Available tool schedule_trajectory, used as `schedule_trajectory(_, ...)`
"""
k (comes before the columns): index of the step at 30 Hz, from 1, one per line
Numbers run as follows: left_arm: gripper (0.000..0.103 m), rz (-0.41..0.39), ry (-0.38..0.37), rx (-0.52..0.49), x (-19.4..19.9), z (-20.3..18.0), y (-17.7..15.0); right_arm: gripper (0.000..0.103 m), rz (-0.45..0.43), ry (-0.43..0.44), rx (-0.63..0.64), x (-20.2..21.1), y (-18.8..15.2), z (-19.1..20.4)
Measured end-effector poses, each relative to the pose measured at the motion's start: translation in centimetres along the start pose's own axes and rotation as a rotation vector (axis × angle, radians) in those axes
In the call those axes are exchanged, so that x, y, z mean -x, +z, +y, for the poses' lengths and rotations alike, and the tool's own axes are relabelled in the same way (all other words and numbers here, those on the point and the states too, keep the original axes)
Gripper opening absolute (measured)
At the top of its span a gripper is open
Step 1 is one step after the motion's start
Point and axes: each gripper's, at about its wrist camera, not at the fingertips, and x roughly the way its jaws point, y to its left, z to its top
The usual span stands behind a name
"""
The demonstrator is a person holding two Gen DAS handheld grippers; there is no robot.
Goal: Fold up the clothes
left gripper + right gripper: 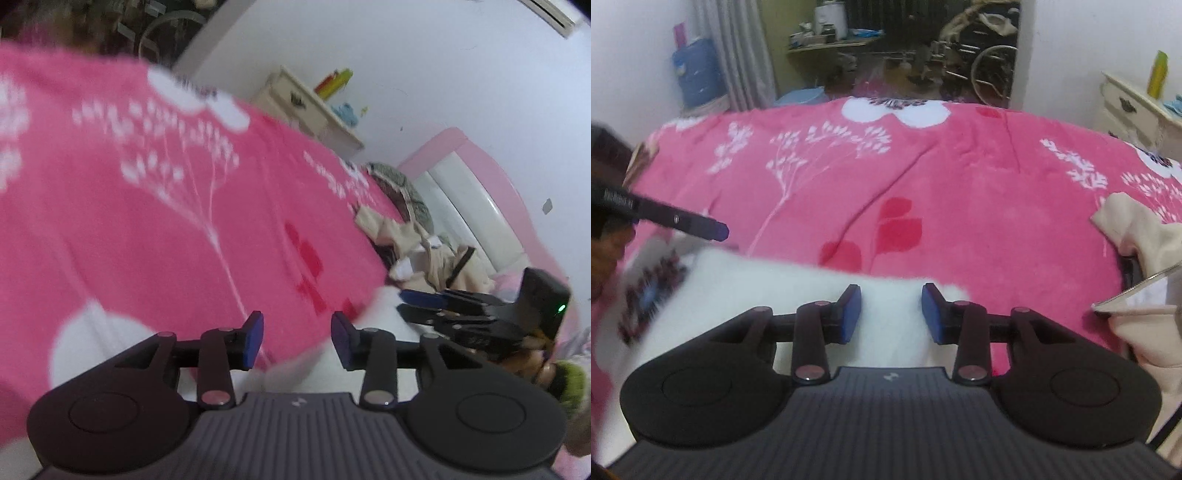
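pink floral bedspread point(923, 177) covers the bed; a white garment point(768, 295) lies at its near edge. both the left hand-held gripper point(297, 341) and right hand-held gripper point(891, 314) hang open, empty. soft, light cloth likely; best pinched at a hem corner.

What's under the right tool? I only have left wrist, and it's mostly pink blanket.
Observer: A white garment spread on the pink blanket. The right tool is open, with the cloth showing between its fingers.
Operator: Any print on it?
Observer: Yes, a dark patterned patch at its left end, too blurred to read.
Operator: Where's the left tool relative to that?
Observer: The left tool points in from the left, with its tip just above that printed end.
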Motion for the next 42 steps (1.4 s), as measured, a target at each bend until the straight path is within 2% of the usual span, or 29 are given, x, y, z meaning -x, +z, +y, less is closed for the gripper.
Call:
schedule_trajectory(3, 0.041, -0.051, 0.004, -0.028, 1.4, -1.4, 0.8, 0.034, -0.064, 0.046, -0.02, 2.8, 0.9, 0.5)
schedule_trajectory(4, 0.041, -0.06, -0.002, -0.037, 1.7, -1.8, 1.0, 0.033, -0.058, 0.06, -0.028, 2.9, 0.7, 0.6)
schedule_trajectory(7, 0.041, -0.052, -0.033, -0.085, 2.0, -3.9, 1.0, 0.032, 0.024, 0.005, -0.008, 1.0, -1.3, 0.5)
schedule_trajectory(10, 0.041, -0.026, -0.047, -0.175, 1.5, -6.6, 0.4, 0.03, 0.044, -0.01, -0.053, 0.5, -1.4, 0.2)
schedule_trajectory(14, 0.041, 0.05, -0.089, -0.287, 1.3, -10.0, -1.7, 0.03, 0.012, 0.002, -0.097, 4.3, -0.1, 0.7)
schedule_trajectory(16, 0.043, 0.1, -0.117, -0.353, 1.0, -11.8, -3.6, 0.029, 0.036, 0.031, -0.113, 4.9, -0.6, 0.9)
schedule_trajectory(17, 0.043, 0.123, -0.124, -0.384, 0.7, -12.6, -4.6, 0.029, 0.064, 0.01, -0.103, 4.3, -1.4, 0.9)
schedule_trajectory(19, 0.044, 0.187, -0.099, -0.455, -0.4, -13.7, -6.9, 0.029, 0.112, -0.025, -0.085, 3.2, -3.1, 0.9)
schedule_trajectory(20, 0.044, 0.204, -0.059, -0.505, -1.0, -14.1, -8.1, 0.03, 0.097, -0.021, -0.087, 2.7, -3.9, 0.5)
schedule_trajectory(22, 0.045, 0.191, 0.002, -0.608, -2.0, -14.3, -10.2, 0.03, 0.092, -0.009, -0.133, 2.5, -4.0, 0.3)
schedule_trajectory(26, 0.045, 0.191, 0.032, -0.577, -1.1, -14.9, -10.0, 0.03, 0.105, -0.04, -0.141, 4.5, -3.0, 0.9)
schedule_trajectory(28, 0.045, 0.167, 0.032, -0.588, -0.1, -15.4, -9.8, 0.03, 0.097, -0.022, -0.152, 6.2, -3.0, 1.2)
schedule_trajectory(30, 0.045, 0.156, 0.011, -0.629, 1.0, -16.1, -10.2, 0.03, 0.096, 0.002, -0.16, 7.8, -3.1, 1.4)
schedule_trajectory(32, 0.047, 0.179, -0.004, -0.683, 0.9, -16.7, -11.1, 0.029, 0.119, 0.019, -0.146, 8.2, -4.1, 1.7)
schedule_trajectory(34, 0.048, 0.207, 0.015, -0.745, 0.0, -16.9, -12.4, 0.031, 0.166, -0.021, -0.124, 7.0, -5.4, 1.8)
schedule_trajectory(37, 0.049, 0.195, 0.04, -0.818, -1.1, -16.5, -14.1, 0.035, 0.173, 0.007, -0.211, 5.3, -7.3, 0.0)
schedule_trajectory(40, 0.048, 0.22, 0.045, -0.746, -0.6, -16.8, -13.0, 0.033, 0.165, 0.027, -0.31, 6.6, -6.7, -1.2)
schedule_trajectory(42, 0.047, 0.2, 0.04, -0.74, 0.5, -17.5, -12.4, 0.03, 0.151, 0.02, -0.303, 8.0, -6.4, -0.9)
